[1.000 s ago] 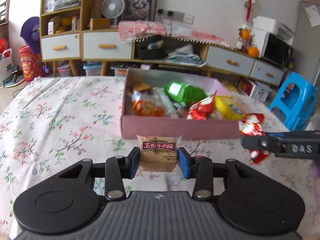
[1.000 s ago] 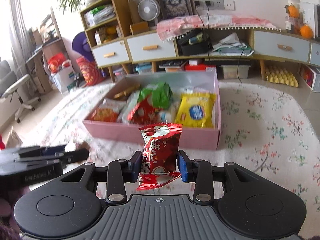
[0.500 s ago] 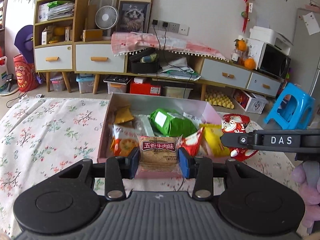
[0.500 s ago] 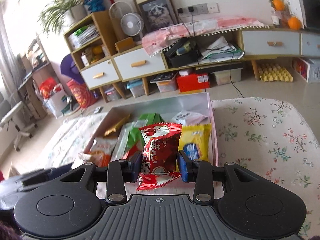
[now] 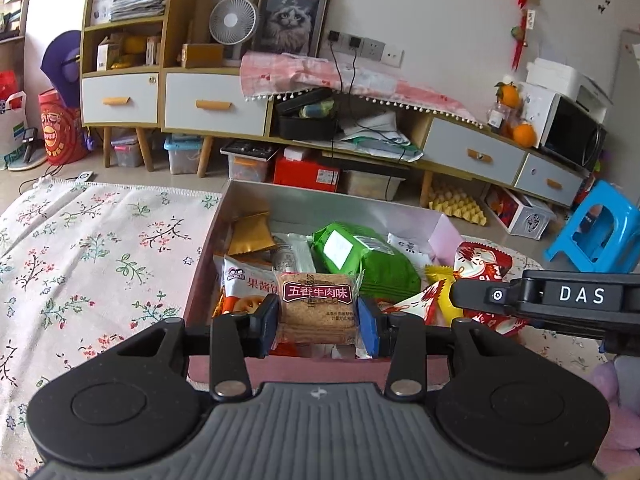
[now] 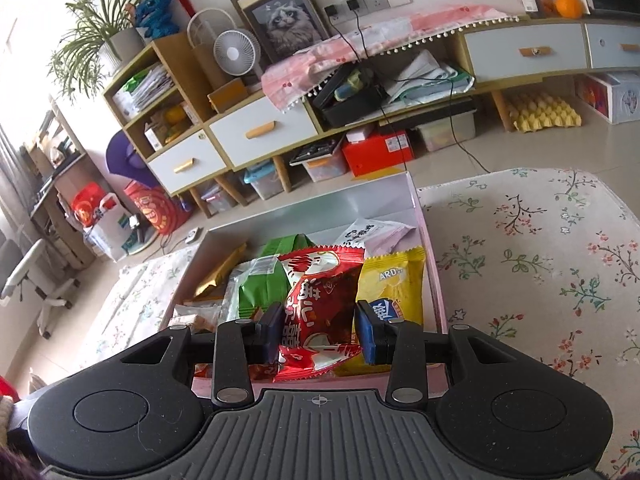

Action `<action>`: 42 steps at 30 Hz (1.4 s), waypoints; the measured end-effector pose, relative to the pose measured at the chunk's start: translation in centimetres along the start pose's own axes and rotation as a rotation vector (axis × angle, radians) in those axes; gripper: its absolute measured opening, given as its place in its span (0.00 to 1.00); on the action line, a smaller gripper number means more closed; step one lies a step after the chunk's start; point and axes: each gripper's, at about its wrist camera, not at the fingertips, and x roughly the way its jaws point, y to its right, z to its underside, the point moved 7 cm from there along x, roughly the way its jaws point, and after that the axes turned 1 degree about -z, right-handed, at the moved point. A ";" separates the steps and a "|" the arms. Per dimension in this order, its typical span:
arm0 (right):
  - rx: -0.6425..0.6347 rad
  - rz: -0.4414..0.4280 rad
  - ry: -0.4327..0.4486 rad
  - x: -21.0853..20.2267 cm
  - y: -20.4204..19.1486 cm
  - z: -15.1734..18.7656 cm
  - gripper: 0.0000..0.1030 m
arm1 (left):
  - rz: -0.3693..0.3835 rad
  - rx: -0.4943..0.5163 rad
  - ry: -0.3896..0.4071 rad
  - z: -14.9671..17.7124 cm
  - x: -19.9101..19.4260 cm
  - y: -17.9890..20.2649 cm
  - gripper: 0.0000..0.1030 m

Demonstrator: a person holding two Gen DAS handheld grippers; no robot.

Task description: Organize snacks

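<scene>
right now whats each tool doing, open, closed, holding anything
Left tool: closed on a brown biscuit packet.
Right tool: closed on a red snack bag.

one pink box (image 5: 280, 366), two held snack packets (image 5: 317, 307)

The left tongs (image 5: 318, 322) clamp a square biscuit packet (image 5: 316, 307) with a dark red label, holding it upright over the near wall of the pink box (image 5: 280, 366). Inside the box lie a green packet (image 5: 362, 258), a gold sachet (image 5: 250, 234), an orange-and-white bag (image 5: 240, 288) and a yellow packet (image 5: 446, 300). From the right edge the right tongs (image 5: 456, 298) reach in, holding a red snack bag (image 5: 482, 266) at the box's right end. The box sits on a desk covered by a floral cloth (image 5: 92, 256).
</scene>
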 end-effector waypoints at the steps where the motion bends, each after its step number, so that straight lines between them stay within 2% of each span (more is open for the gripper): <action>1: 0.001 -0.004 0.005 0.0 0.0 0.0 0.38 | 0.003 0.000 -0.009 0.1 0.0 -0.1 0.39; 3: 0.005 0.000 0.021 -0.2 0.2 -0.1 0.39 | -0.003 -0.001 -0.015 0.2 0.0 -0.3 0.44; 6: 0.017 0.001 0.019 -0.3 0.3 -0.1 0.48 | -0.032 -0.009 0.005 0.1 -0.3 -0.6 0.50; 11: 0.010 0.011 0.017 -0.5 0.4 0.0 0.49 | -0.040 -0.023 0.009 -0.2 -0.6 -0.7 0.63; 16: 0.010 0.019 0.026 -1.5 0.6 0.0 0.58 | -0.048 -0.009 -0.003 -0.1 -1.0 -0.5 0.70; 18: 0.007 0.027 0.029 -2.2 0.6 0.0 0.63 | -0.047 -0.008 -0.010 0.0 -1.4 -0.7 0.77; 22: -0.028 0.067 0.034 -3.6 0.4 0.2 0.73 | -0.051 -0.006 -0.033 0.2 -2.7 -1.1 0.84; 24: -0.035 0.079 0.028 -4.2 0.3 0.4 0.76 | -0.061 -0.008 -0.043 0.2 -3.2 -1.3 0.91; 27: -0.038 0.091 0.004 -5.2 -0.1 0.9 0.80 | -0.069 0.000 -0.059 0.2 -4.1 -1.4 0.97; 29: -0.052 0.105 -0.012 -6.1 -0.5 1.2 0.83 | -0.075 0.006 -0.073 0.3 -4.7 -1.3 0.99; 37: -0.120 0.137 -0.089 -9.8 -3.3 3.3 0.91 | -0.149 0.024 -0.181 1.8 -7.0 -1.0 1.00; 42: -0.151 0.148 -0.130 -11.4 -4.5 5.3 0.91 | -0.199 0.030 -0.241 3.5 -8.3 -1.2 1.00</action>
